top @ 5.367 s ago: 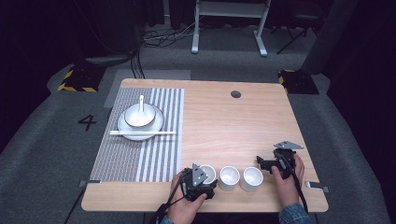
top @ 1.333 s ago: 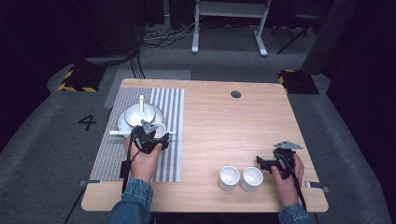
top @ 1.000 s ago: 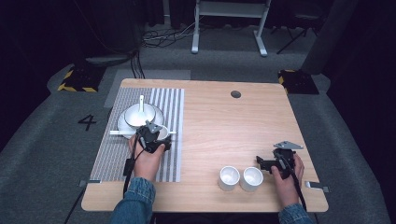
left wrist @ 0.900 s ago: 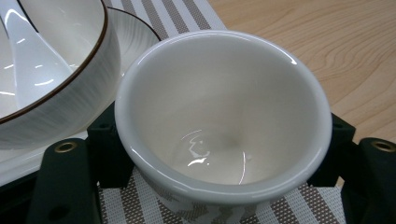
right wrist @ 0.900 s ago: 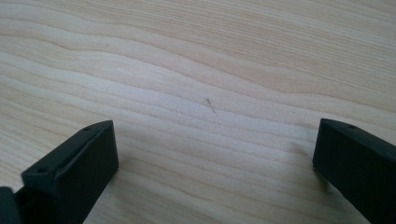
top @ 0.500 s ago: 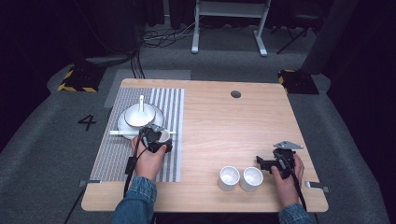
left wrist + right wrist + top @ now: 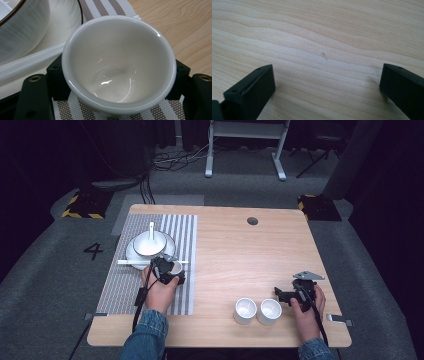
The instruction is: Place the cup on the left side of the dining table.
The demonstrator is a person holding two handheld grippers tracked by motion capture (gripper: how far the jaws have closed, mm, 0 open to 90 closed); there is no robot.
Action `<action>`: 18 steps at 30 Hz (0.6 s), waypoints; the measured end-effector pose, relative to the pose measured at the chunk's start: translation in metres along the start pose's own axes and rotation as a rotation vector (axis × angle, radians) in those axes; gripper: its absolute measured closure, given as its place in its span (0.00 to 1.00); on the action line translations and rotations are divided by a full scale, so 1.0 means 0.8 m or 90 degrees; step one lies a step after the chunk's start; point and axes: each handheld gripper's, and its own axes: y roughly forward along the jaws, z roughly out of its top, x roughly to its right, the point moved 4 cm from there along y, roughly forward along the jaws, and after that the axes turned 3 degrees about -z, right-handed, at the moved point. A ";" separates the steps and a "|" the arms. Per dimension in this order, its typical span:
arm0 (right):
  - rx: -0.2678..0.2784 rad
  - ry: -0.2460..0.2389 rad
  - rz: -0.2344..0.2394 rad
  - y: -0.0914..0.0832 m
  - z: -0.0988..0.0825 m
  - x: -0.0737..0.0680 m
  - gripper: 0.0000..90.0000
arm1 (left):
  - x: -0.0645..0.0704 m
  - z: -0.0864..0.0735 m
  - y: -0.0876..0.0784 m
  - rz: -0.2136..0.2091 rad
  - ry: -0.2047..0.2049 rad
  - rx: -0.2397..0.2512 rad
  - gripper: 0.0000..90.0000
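The left tool [image 7: 169,271] is clenched on a small white cup [image 7: 117,62] over the striped mat [image 7: 125,285] — just beside the plate [image 7: 135,254], on its near-right side; the right tool [image 7: 292,295] rests released.

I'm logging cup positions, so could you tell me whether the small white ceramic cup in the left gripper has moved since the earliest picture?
Yes. The small white ceramic cup, held by the left gripper, went from the table's near edge, beside the two white cups, to the striped placemat.

A pale wooden desk [image 7: 280,255] stood on grey carpet [image 7: 45,285] marked with a number 4 [image 7: 93,251]. Beyond it the room was dark, with a white metal stand [image 7: 245,145], cables [image 7: 175,157] and yellow-black striped blocks [image 7: 80,205].
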 end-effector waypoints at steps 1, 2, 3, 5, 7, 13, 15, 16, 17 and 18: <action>0.000 0.000 0.000 0.000 0.000 0.000 0.00 | -0.001 -0.001 0.000 -0.003 -0.003 0.005 0.29; 0.000 0.000 0.000 0.000 0.000 0.000 0.00 | -0.002 -0.002 0.000 -0.004 -0.011 0.009 0.29; 0.000 0.000 0.000 0.000 0.000 0.000 0.00 | -0.003 -0.003 0.000 -0.007 -0.015 0.010 0.29; 0.000 0.000 0.000 0.000 0.000 0.000 0.00 | -0.004 -0.005 -0.001 -0.012 -0.023 0.015 0.29; 0.000 0.000 0.000 0.000 0.000 0.000 0.00 | -0.004 -0.007 -0.001 -0.014 -0.025 0.014 0.29; 0.000 0.000 0.000 0.000 0.000 0.000 0.00 | -0.003 -0.011 -0.002 -0.009 -0.033 0.017 0.29; 0.000 0.000 0.000 0.000 0.000 0.000 0.00 | -0.002 -0.011 -0.004 -0.005 -0.034 0.016 0.29; 0.000 0.000 0.000 0.000 0.000 0.000 0.00 | -0.002 -0.010 -0.005 -0.003 -0.036 0.018 0.29; 0.000 0.000 0.000 0.000 0.000 0.000 0.00 | -0.001 -0.010 -0.006 -0.002 -0.035 0.024 0.29; 0.000 0.000 0.000 0.000 0.000 0.000 0.00 | -0.001 -0.009 -0.007 -0.003 -0.034 0.030 0.28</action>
